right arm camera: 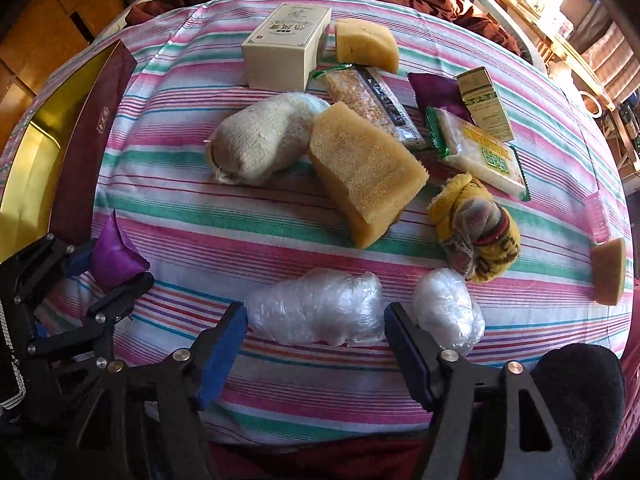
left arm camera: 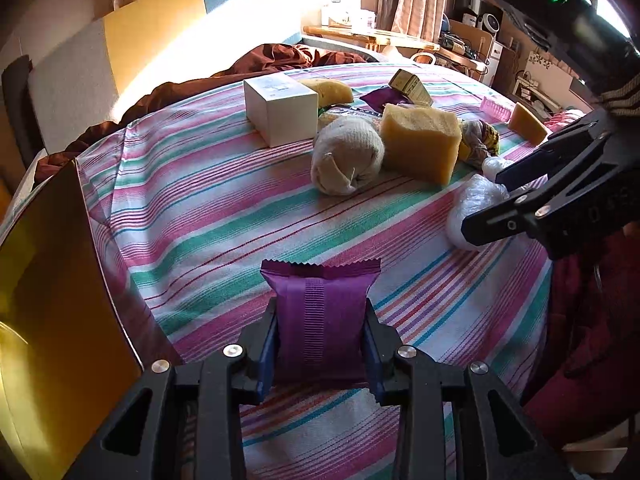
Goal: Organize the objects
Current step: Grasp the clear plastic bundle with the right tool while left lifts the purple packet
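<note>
Two hand-held grippers work at once — the left hand-held gripper pinches a purple packet above the striped tabletop, probably bound for the gold-lined box beside it; the right hand-held gripper gapes around a plastic-wrapped bundle — not yet gripping.

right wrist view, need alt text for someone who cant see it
The open right gripper straddles a clear plastic-wrapped bundle on a striped tablecloth. Beyond lie a large sponge block and a rolled sock; the left gripper holds a purple packet.

Open right hand-held gripper flanks plastic-wrapped bundle.
</note>
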